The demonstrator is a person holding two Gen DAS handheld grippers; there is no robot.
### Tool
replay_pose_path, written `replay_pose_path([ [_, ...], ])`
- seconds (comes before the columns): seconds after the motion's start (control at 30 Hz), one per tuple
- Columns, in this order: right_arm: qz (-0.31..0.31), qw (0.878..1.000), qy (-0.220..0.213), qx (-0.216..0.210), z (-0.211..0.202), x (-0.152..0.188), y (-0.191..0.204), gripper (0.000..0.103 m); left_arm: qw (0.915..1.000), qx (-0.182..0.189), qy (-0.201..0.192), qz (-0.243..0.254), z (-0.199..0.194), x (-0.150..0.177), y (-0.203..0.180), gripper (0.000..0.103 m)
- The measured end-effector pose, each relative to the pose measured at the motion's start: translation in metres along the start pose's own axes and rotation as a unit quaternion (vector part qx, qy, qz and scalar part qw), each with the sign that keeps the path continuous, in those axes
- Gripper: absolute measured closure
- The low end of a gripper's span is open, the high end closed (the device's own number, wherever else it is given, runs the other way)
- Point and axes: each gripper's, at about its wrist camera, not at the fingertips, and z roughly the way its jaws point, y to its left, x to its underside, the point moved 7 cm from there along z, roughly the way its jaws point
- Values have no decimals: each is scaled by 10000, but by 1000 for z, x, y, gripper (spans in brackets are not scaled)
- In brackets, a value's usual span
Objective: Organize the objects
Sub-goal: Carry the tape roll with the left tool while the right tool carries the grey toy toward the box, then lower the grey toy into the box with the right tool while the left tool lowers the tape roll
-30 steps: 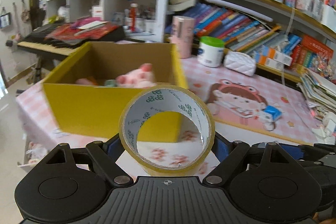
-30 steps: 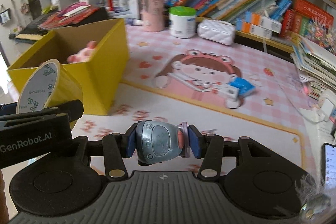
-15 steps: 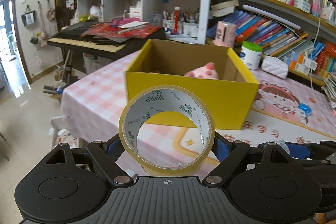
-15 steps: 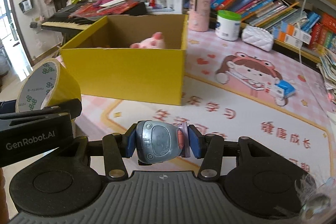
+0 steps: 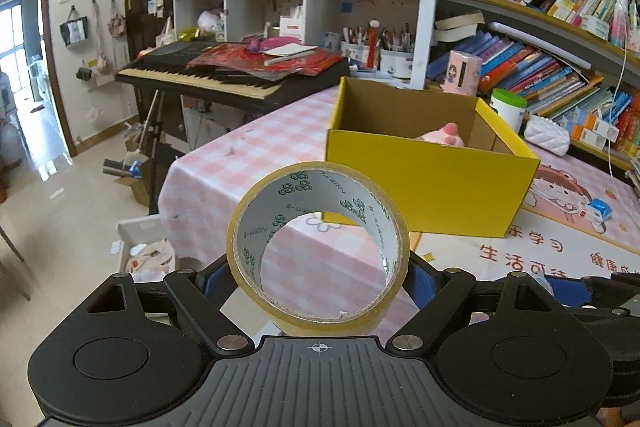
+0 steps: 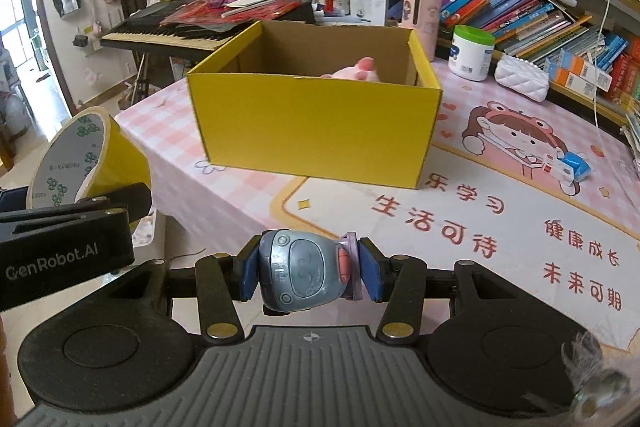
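One roll of yellowish packing tape (image 5: pixel 318 247) stands on edge, clamped between the blue pads of the left gripper (image 5: pixel 318 277). One small grey-blue plastic toy with a pink button (image 6: pixel 306 273) is pinched in the right gripper (image 6: pixel 308 273). Both are held in the air in front of one open yellow cardboard box (image 6: pixel 316 123), well short of it. One pink plush toy (image 6: pixel 356 71) lies inside the box. The box sits on a bench (image 6: pixel 176 131) covered by a pink checked cloth and a cartoon mat (image 6: pixel 520 203). Behind the box stand one black keyboard piano (image 5: pixel 224 75) and crowded bookshelves (image 6: pixel 520 3).
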Motion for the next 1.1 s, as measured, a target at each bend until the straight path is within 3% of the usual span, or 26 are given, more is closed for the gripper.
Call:
replay_pose_path([
  [0.33,-74,9999,-29,84,-8,2,16,56,9999,56,-96,-117,-7,0,16,17],
  [0.73,-102,9998,-36,142,1,-10,8,56,9997,79,-101,-193,4,-7,12,17],
  [0.87,-143,9995,-261,115,6,-28,6,56,9991,-47,-358,-207,8,-27,13,17],
  [1.1,-156,9947,-986,231,9,-81,-13,56,9932,-208,-1140,42,13,-72,-2,17],
])
